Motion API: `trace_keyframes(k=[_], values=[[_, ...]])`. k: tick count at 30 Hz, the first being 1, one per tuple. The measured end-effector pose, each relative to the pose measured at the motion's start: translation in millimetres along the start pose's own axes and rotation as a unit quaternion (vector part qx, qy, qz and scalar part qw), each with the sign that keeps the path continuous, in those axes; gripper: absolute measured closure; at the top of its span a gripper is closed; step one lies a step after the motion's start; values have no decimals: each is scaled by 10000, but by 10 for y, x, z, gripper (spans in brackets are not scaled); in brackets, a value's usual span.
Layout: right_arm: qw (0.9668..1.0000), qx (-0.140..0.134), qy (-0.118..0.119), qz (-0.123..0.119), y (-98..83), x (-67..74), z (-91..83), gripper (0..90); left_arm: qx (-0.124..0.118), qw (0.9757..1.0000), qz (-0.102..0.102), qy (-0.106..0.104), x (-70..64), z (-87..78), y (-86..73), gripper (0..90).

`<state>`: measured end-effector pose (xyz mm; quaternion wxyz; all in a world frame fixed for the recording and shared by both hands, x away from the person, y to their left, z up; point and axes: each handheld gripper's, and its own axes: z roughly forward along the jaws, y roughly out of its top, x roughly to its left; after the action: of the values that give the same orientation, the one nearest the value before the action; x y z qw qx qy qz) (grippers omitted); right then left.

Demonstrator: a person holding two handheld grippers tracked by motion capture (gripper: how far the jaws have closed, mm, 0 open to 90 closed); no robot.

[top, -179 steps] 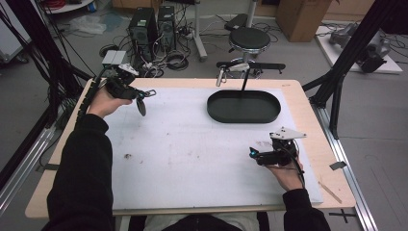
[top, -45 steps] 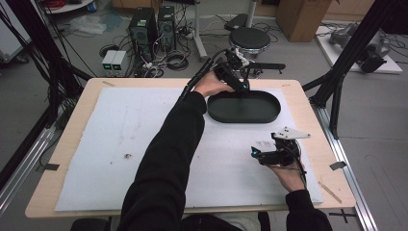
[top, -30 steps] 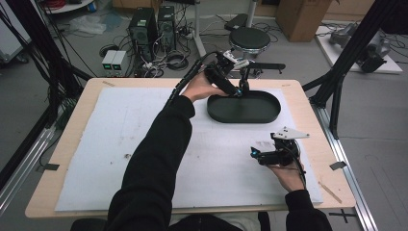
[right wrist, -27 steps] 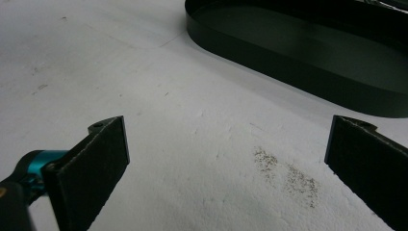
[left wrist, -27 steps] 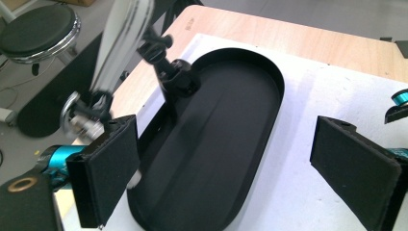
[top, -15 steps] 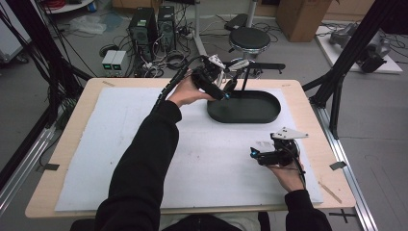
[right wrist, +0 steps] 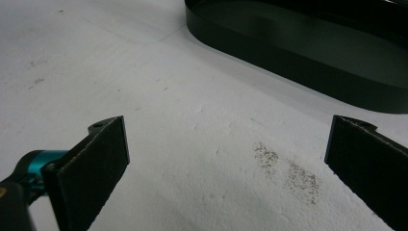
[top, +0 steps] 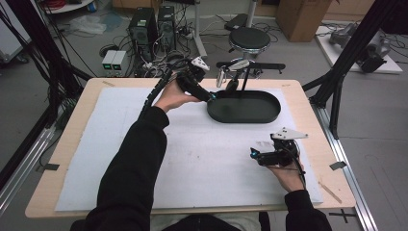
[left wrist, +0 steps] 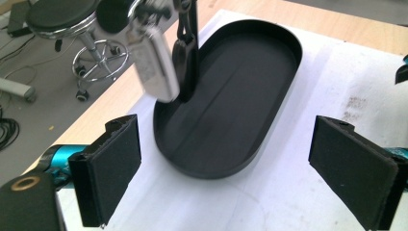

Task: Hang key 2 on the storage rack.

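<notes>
black stool (top: 248,38), computer towers (top: 153,21), cardboard box (top: 300,12)

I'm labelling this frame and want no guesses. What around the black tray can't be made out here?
- Hanging silver metal piece: blurred in the left gripper view, tiny in the high view; what it is stays unclear.
- Black oval plastic tray: far end cut off by the right gripper view's top edge.
- Black upright stand: top cut off by the left gripper view's edge.

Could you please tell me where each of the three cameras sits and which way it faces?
High view: above the person's side, facing forward and down on the white-covered table; both forearms and tongs show.
Left gripper view: on the left tongs, facing the black oval tray; open jaws show.
Right gripper view: on the right tongs, low over the table; open jaws show.
All share the tray.
</notes>
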<state>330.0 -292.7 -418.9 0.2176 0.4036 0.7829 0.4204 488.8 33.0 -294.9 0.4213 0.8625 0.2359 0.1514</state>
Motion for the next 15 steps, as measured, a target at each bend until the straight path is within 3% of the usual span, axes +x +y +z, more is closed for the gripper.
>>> trace_keyframes(k=[15], values=[[10000,28,-41,14,-10,2,-3,8,-50,9981,-459,397,252,-414,-411,114]])
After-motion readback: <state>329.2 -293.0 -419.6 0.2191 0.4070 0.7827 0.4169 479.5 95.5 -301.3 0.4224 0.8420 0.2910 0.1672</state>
